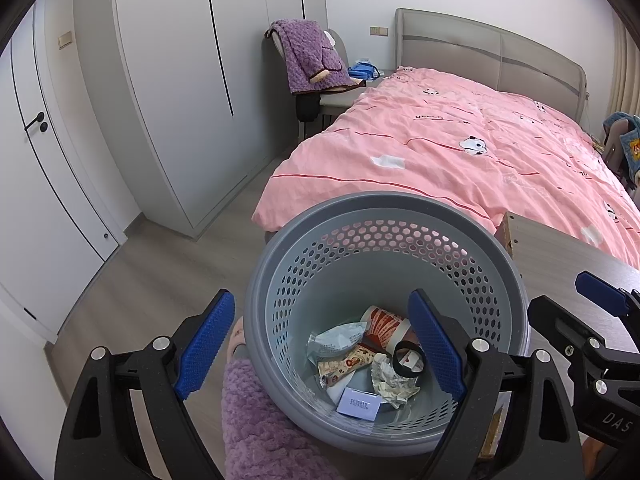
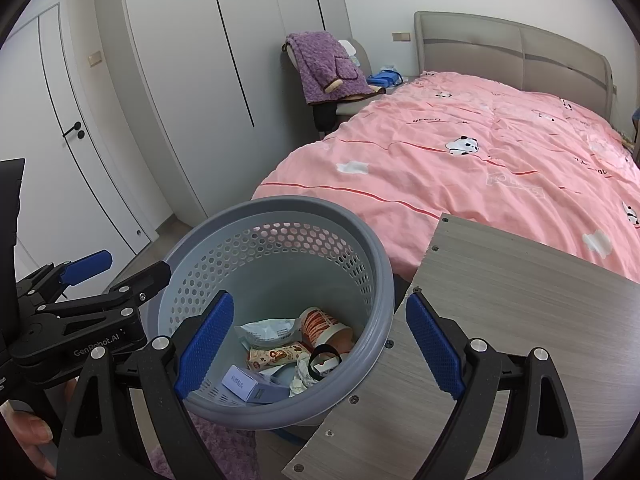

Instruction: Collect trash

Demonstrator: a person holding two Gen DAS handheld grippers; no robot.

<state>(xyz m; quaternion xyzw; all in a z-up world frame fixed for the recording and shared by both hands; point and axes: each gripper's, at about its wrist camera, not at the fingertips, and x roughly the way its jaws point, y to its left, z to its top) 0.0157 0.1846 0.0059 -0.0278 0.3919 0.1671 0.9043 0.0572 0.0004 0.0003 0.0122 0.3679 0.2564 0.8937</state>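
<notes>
Grey perforated bin (image 1: 384, 240) holds wrappers, cup (image 1: 386, 326) and box, so both tools, left (image 1: 320, 344) and right (image 2: 316, 346), hover jaws apart, empty.

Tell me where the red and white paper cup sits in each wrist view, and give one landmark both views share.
Left wrist view: the paper cup lies on its side at the bottom of the grey basket, lower centre, just left of the right blue finger pad.
Right wrist view: the paper cup lies in the basket, lower centre, between the pads.
Shared landmark: the pink bed cover.
</notes>
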